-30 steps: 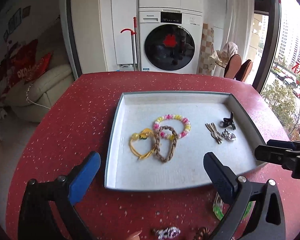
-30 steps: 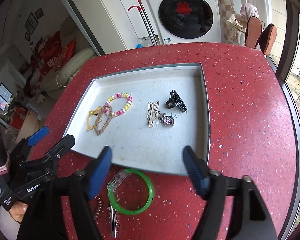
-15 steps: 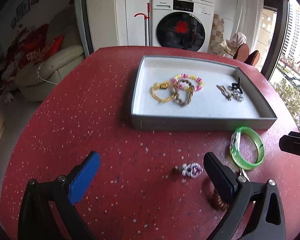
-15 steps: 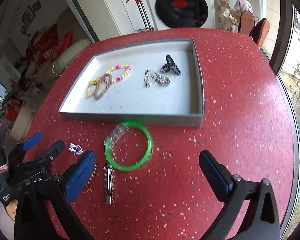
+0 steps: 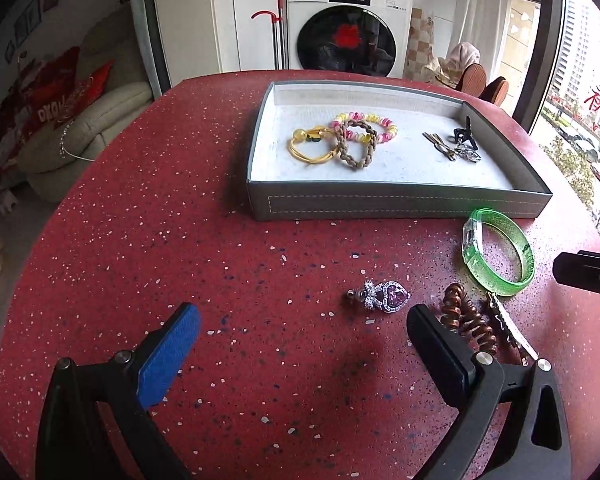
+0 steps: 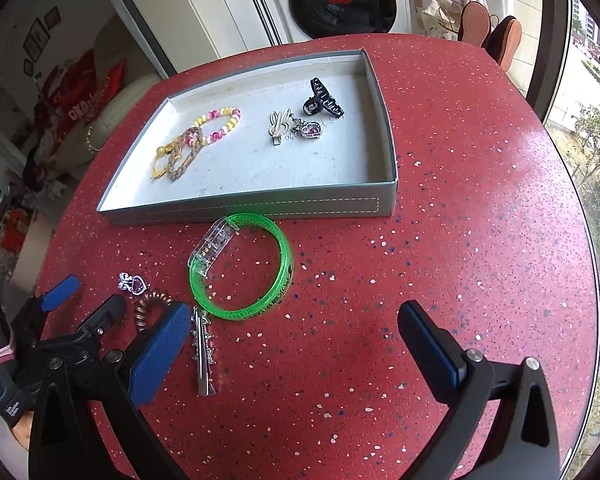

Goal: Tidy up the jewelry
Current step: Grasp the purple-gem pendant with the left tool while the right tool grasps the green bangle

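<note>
You've pulled both grippers back off tray point(image 5: 400, 204); left gripper point(image 5: 300, 344) and right gripper point(image 6: 296, 344) jaws wide, empty. Heart earring point(image 5: 384, 296), green bangle point(image 6: 242, 268) wait on table point(image 5: 180, 220), likely next.

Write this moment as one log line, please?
left gripper: open, empty | right gripper: open, empty | tray: six pieces | table: green bangle, brooch, coil tie, clip

Glossy translucent plastic bangle point(image 6: 242, 268), speckled table point(image 6: 460, 200)

Green bangle point(image 6: 242, 268) beside tray point(image 6: 260, 206), right tool point(image 6: 296, 338) agape
</note>
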A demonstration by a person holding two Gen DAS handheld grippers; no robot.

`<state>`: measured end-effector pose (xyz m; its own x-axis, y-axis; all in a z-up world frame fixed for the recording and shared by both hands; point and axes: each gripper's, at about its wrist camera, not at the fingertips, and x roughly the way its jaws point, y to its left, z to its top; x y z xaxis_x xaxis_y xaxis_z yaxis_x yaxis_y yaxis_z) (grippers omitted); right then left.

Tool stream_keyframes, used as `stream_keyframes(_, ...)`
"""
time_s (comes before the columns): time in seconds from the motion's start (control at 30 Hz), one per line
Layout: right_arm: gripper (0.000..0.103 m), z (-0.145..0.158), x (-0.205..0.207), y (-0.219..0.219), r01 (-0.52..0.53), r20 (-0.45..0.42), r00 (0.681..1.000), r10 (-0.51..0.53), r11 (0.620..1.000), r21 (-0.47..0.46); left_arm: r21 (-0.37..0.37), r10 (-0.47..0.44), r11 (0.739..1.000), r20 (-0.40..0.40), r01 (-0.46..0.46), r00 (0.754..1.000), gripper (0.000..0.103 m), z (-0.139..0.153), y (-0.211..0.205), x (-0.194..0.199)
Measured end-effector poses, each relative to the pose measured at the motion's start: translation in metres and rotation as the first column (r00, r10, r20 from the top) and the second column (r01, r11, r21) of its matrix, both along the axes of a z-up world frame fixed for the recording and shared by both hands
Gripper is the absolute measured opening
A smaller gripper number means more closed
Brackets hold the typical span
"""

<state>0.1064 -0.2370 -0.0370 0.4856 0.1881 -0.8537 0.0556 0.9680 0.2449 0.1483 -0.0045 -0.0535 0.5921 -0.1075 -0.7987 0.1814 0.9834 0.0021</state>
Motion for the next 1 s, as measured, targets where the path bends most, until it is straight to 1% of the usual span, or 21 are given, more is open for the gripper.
stream_keyframes(0.17, 0.103, -0.004, 0.006, 0.002, 0.011, -0.007, 1.0, -0.011, 1.0, -0.006, 0.009, -0.018, 1.0, -0.001, 0.018, 1.0, 0.103, -0.003, -0.004, 0.003)
stream_keyframes(0.23, 0.1, -0.006, 0.009, 0.003, 0.013, -0.012, 1.0, -0.013, 1.0, -0.009, 0.015, -0.029, 0.999, 0.003, 0.029, 1.0, 0.103, -0.004, -0.007, 0.005)
stream_keyframes(0.3, 0.094, -0.008, 0.013, 0.006, 0.013, -0.017, 1.0, -0.013, 1.0, -0.02, 0.021, -0.039, 0.999, 0.004, 0.039, 0.999, 0.103, -0.004, -0.01, 0.007)
stream_keyframes(0.37, 0.093, -0.01, 0.016, 0.008, 0.013, -0.02, 1.0, -0.013, 1.0, -0.027, 0.027, -0.046, 0.999, 0.004, 0.046, 0.999, 0.103, -0.004, -0.013, 0.009)
stream_keyframes(0.43, 0.088, -0.011, 0.018, 0.011, 0.012, -0.021, 1.0, -0.013, 0.999, -0.039, 0.039, -0.058, 0.998, -0.001, 0.058, 0.998, 0.103, -0.005, -0.016, 0.011)
stream_keyframes(0.47, 0.082, -0.012, 0.019, 0.012, 0.01, -0.023, 1.0, -0.011, 0.999, -0.048, 0.042, -0.06, 0.997, -0.006, 0.061, 0.998, 0.103, -0.006, -0.017, 0.013)
stream_keyframes(0.53, 0.078, -0.012, 0.02, 0.016, 0.005, -0.016, 1.0, -0.006, 0.997, -0.076, 0.045, -0.058, 0.997, -0.003, 0.059, 0.998, 0.103, -0.006, -0.018, 0.014)
stream_keyframes(0.63, 0.072, -0.012, 0.021, 0.022, -0.003, -0.008, 1.0, 0.003, 0.993, -0.119, 0.042, -0.068, 0.997, -0.01, 0.068, 0.998, 0.096, -0.007, -0.021, 0.015)
stream_keyframes(0.7, 0.064, -0.012, 0.021, 0.025, -0.012, -0.003, 1.0, 0.011, 0.989, -0.146, 0.041, -0.074, 0.996, -0.009, 0.075, 0.997, 0.094, -0.006, -0.023, 0.015)
stream_keyframes(0.73, 0.062, -0.012, 0.021, 0.027, -0.015, -0.002, 1.0, 0.015, 0.986, -0.163, 0.039, -0.079, 0.996, -0.007, 0.079, 0.997, 0.089, -0.006, -0.024, 0.015)
stream_keyframes(0.77, 0.058, -0.012, 0.02, 0.028, -0.018, -0.001, 1.0, 0.019, 0.985, -0.173, 0.036, -0.087, 0.996, -0.007, 0.088, 0.996, 0.085, -0.005, -0.025, 0.014)
stream_keyframes(0.8, 0.053, -0.012, 0.02, 0.029, -0.023, 0.001, 1.0, 0.023, 0.983, -0.183, 0.036, -0.093, 0.995, -0.006, 0.093, 0.996, 0.084, -0.005, -0.027, 0.014)
stream_keyframes(0.83, 0.051, -0.012, 0.019, 0.03, -0.024, 0.002, 1.0, 0.025, 0.981, -0.192, 0.04, -0.096, 0.995, -0.003, 0.096, 0.995, 0.083, -0.004, -0.028, 0.013)
stream_keyframes(0.9, 0.043, -0.012, 0.019, 0.03, -0.021, 0.004, 1.0, 0.022, 0.978, -0.206, 0.044, -0.111, 0.993, 0.001, 0.111, 0.994, 0.078, -0.004, -0.031, 0.012)
stream_keyframes(0.93, 0.041, -0.012, 0.019, 0.03, -0.016, 0.004, 1.0, 0.018, 0.977, -0.211, 0.042, -0.119, 0.992, -0.001, 0.119, 0.993, 0.074, -0.003, -0.032, 0.012)
stream_keyframes(0.97, 0.037, -0.012, 0.019, 0.029, -0.01, 0.005, 1.0, 0.011, 0.976, -0.219, 0.044, -0.123, 0.991, -0.002, 0.123, 0.992, 0.072, -0.003, -0.033, 0.012)
stream_keyframes(1.0, 0.029, -0.012, 0.019, 0.028, -0.008, 0.006, 1.0, 0.01, 0.976, -0.218, 0.047, -0.126, 0.991, -0.002, 0.126, 0.992, 0.071, -0.002, -0.034, 0.011)
